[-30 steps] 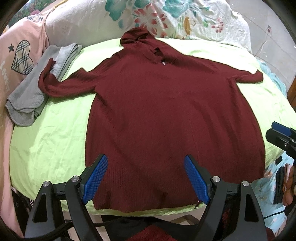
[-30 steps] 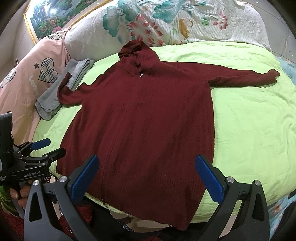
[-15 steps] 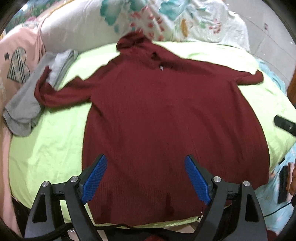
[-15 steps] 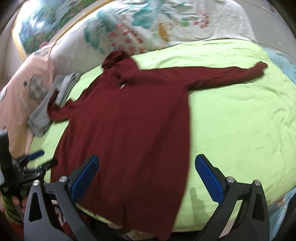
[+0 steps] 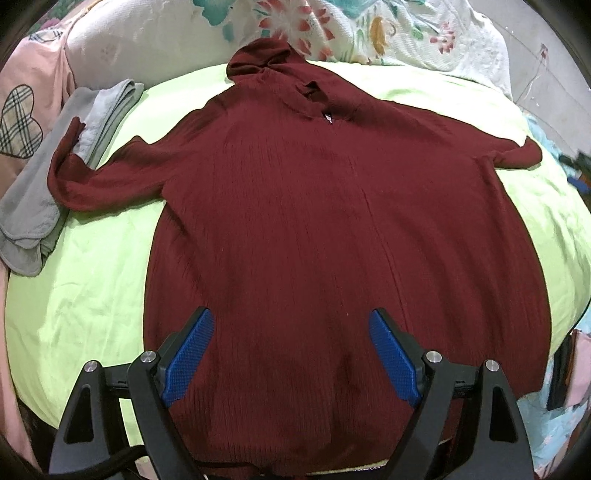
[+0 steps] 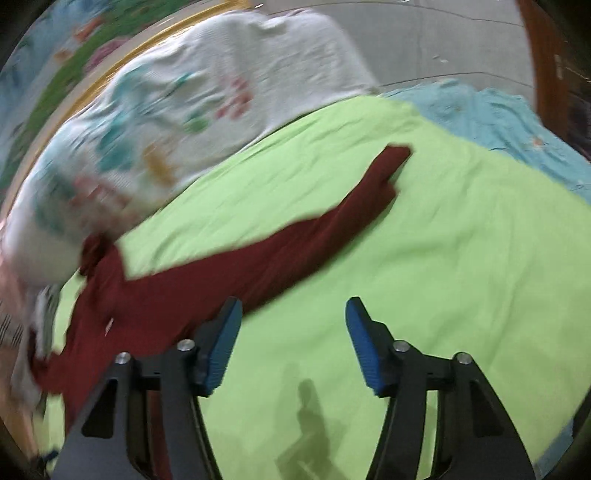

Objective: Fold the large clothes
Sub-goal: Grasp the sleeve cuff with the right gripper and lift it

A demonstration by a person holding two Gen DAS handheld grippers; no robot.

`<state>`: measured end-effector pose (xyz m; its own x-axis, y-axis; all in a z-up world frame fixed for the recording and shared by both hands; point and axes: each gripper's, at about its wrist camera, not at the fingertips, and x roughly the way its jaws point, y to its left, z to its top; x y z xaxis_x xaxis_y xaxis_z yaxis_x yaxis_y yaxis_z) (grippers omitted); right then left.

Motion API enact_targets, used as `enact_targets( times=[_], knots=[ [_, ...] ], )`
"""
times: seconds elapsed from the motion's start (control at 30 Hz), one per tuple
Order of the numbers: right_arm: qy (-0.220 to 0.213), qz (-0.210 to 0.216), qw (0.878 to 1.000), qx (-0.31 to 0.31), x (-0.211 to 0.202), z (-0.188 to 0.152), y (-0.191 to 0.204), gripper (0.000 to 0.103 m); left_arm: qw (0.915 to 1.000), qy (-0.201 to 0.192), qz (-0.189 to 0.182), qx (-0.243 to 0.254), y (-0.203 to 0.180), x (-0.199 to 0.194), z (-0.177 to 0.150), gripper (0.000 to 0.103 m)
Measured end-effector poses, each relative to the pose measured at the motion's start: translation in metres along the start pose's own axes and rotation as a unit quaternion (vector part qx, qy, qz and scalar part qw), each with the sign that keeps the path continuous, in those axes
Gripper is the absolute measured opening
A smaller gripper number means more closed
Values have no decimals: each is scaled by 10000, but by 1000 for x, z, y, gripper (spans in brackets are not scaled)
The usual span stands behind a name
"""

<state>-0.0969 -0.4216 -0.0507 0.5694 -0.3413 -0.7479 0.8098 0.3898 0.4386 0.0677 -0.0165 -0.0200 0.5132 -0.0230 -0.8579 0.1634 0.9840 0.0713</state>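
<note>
A dark red hooded sweater (image 5: 332,229) is being shown spread flat, front up, on a bed covered by a lime green sheet (image 5: 92,288). Its hood is lying toward a floral quilt (image 5: 388,33) at the head of the bed, and both sleeves are stretched outward. The end of one sleeve is resting on a folded grey garment (image 5: 40,192), beside a pink pillow (image 5: 26,110). The left gripper (image 5: 290,354) is being held wide open above the sweater's hem, with nothing gripped. In the blurred right wrist view, the right gripper (image 6: 293,343) is being closed while hovering over bare sheet near the other sleeve (image 6: 332,229); nothing is seen between its jaws.
</note>
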Motion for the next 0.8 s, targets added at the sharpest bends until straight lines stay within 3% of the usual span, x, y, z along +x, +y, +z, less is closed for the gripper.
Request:
enact_targets(
  times=[0.1,0.27,0.37,0.47,0.53,0.57,0.6,0.67,0.8],
  knots=[
    [-47,-157,9994,297,33,46,-22,46,10000,-37,-27,-14,0,3,7,86],
    [-91,-642,9976,234,95,108,-37,45,9999,-100,71,-38,-2,14,18,86],
    [57,-789,9964,319,130,132,-47,45,9999,48,-53,-106,-1,25,26,86],
    [295,-1360,9901,197,161,146,-53,45,9994,193,-114,-263,-1,36,34,87],
    [519,-1421,9880,315,181,148,-62,37,9989,243,-200,-342,-1,41,38,87],
    [616,-1550,9854,340,188,148,-66,22,9989,251,-202,-348,-2,43,39,87],
    [573,-1598,9849,334,190,150,-69,16,9989,244,-198,-350,-2,45,39,87],
    [438,-1460,9875,410,182,151,-69,7,9987,249,-286,-352,-3,47,40,87],
    [-36,-433,9987,274,144,143,-38,6,9974,320,-517,-399,-1,51,40,87]
  ],
)
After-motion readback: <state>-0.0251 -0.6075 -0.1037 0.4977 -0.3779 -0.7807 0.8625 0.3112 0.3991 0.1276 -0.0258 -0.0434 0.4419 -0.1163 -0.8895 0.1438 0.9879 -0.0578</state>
